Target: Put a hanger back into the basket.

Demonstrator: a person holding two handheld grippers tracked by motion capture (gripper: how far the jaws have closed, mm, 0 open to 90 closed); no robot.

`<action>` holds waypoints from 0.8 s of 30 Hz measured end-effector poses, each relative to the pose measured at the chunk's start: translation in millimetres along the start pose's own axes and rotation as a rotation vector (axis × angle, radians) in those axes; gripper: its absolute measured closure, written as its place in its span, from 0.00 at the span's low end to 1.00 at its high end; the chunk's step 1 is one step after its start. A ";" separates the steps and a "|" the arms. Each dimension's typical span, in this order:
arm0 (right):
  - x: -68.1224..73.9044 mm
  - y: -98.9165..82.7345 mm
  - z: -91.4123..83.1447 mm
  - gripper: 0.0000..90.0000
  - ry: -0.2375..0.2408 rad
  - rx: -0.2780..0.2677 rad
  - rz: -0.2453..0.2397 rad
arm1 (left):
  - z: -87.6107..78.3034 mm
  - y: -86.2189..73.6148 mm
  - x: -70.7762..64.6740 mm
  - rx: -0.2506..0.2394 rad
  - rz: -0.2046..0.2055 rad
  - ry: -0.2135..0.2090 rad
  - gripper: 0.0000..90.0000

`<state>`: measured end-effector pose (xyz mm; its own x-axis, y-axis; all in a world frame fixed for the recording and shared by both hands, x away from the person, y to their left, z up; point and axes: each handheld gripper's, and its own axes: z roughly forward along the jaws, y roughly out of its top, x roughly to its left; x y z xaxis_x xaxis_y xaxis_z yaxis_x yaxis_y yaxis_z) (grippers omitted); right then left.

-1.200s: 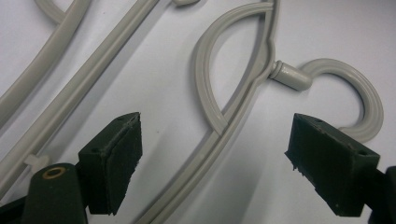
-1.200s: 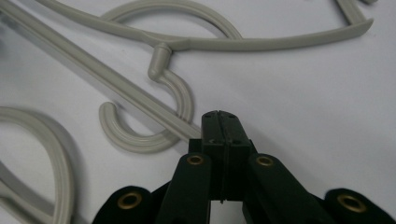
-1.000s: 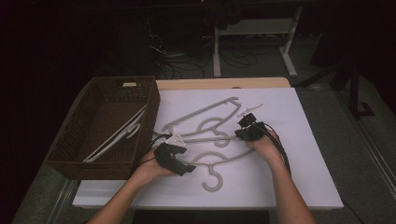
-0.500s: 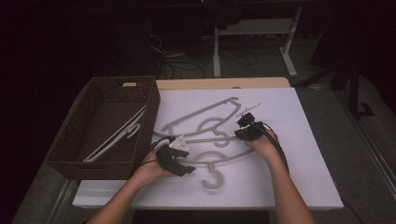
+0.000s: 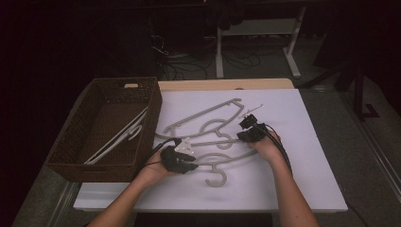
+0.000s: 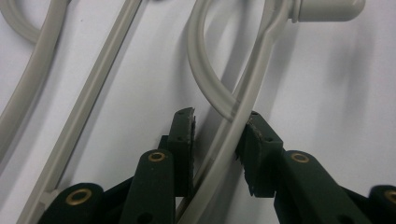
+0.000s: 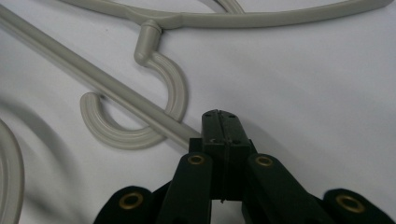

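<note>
Between the left gripper's two black jaws, in the left gripper view, a grey bar of the nearest hanger was seen; the jaws had just been closing on it, the right pad was touching the bar, and a narrow gap remained at the left pad. From the high view, that left gripper was held low at the near left of the white table, over the left end of the nearest hanger, whose hook curled toward the near edge.

The right gripper was seen with its jaws pressed fully together in the right gripper view, and nothing could be made out between them; a straight hanger rod ran up to its tip, crossing the hook of another hanger. From the high view, the right gripper was placed right of centre, at the right ends of the hangers.

Two more grey hangers were laid farther back. A brown wicker basket was set at the left, with a pale hanger lying inside it.
</note>
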<state>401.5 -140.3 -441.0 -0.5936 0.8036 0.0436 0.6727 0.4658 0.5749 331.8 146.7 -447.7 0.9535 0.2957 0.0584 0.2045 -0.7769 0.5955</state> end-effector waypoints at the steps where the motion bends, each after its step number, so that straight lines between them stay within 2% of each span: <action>1: 0.0 0.0 0.0 1.00 -0.001 -0.001 -0.003 | -0.5 0.6 -0.3 0.009 0.013 0.001 0.76; 4: -0.7 0.6 -0.6 1.00 0.005 0.005 -0.004 | -1.6 3.5 -2.6 0.022 0.057 0.006 0.78; 8: -1.7 2.4 -1.1 1.00 0.015 0.018 -0.009 | -2.6 5.4 -3.7 0.018 0.065 -0.008 0.80; 13: -2.5 5.0 -1.7 0.99 0.019 0.021 -0.021 | -1.1 8.4 -6.7 0.048 0.084 -0.024 0.82; 19: -4.4 7.7 -11.4 0.99 0.037 -0.019 -0.009 | -1.6 12.2 -8.4 0.015 0.063 -0.070 0.86; 20: -5.2 8.3 -14.5 0.96 0.044 -0.034 -0.004 | -1.3 12.6 -8.5 0.012 0.063 -0.085 0.88; 22: -5.7 9.1 -18.1 0.96 0.048 -0.046 0.001 | -1.3 12.6 -8.5 0.012 0.063 -0.085 0.89; 23: -5.7 9.1 -18.1 0.95 0.048 -0.046 0.001 | -0.9 13.7 -8.7 0.007 0.049 -0.093 0.89; 24: -7.3 11.0 -29.9 0.88 0.049 -0.080 0.003 | -1.1 13.7 -8.3 0.007 0.047 -0.097 0.90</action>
<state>400.0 -152.1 -410.6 -0.6142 0.7846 0.0843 0.6381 0.4310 0.6380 326.5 134.2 -439.1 0.9790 0.2039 0.0075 0.1605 -0.7924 0.5885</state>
